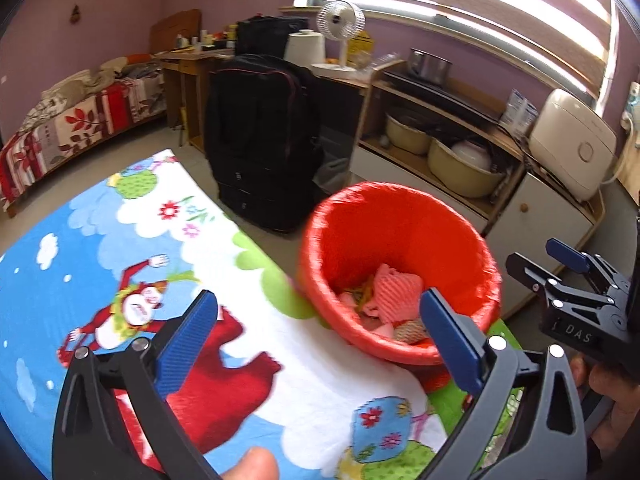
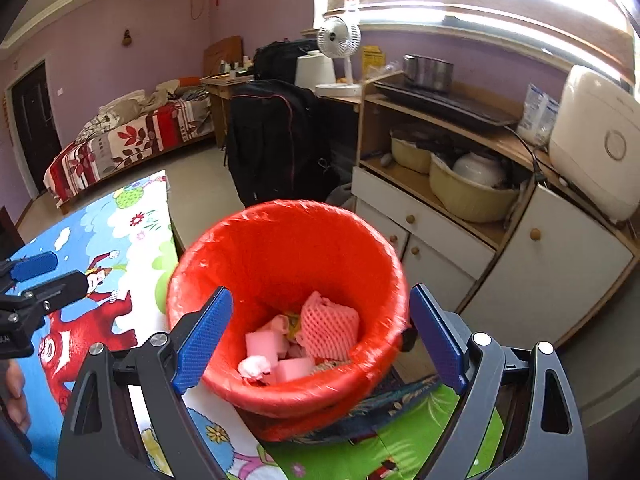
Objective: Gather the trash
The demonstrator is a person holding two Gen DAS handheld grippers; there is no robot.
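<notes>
Left wrist view: my left gripper [image 1: 320, 336] stands spread wide, blue pads [image 1: 185, 344] bare, nothing between them.
Below left gripper: cartoon-print cloth [image 1: 120, 248] on the table, a red bear figure under the left finger.
Ahead of left gripper: red trash bin [image 1: 396, 232], lined with a red bag, sits just beyond the right pad at the table's edge; its image is a little smeared.
Right edge, same view: my right gripper [image 1: 560, 272] shows from the side, jaws apart, with the hand [image 1: 612, 392] that holds it below.
Right wrist view: right gripper [image 2: 320, 340] also wide open, empty; I see the bin's near rim between its two fingers, pads apart from the rim.
Bin contents: pink foam net [image 2: 330, 326] on top, pale pink foam blocks [image 2: 264, 344], a crumpled white tissue [image 2: 254, 366], all at the bottom.
Bin placement: between the printed table and the white cabinet [image 2: 540, 280]; whether it rests on a seat or the floor I cannot tell.
Left edge, right view: left gripper [image 2: 36, 276] pokes in over the cloth.
Beyond bin: black suitcase [image 2: 276, 140], white fan [image 2: 338, 46], rice cooker [image 2: 596, 140] on the cabinet top, bowls [image 2: 468, 192] on the open shelf.
Far back: bed [image 2: 132, 136] with a red leaf-pattern cover against the purple wall.
</notes>
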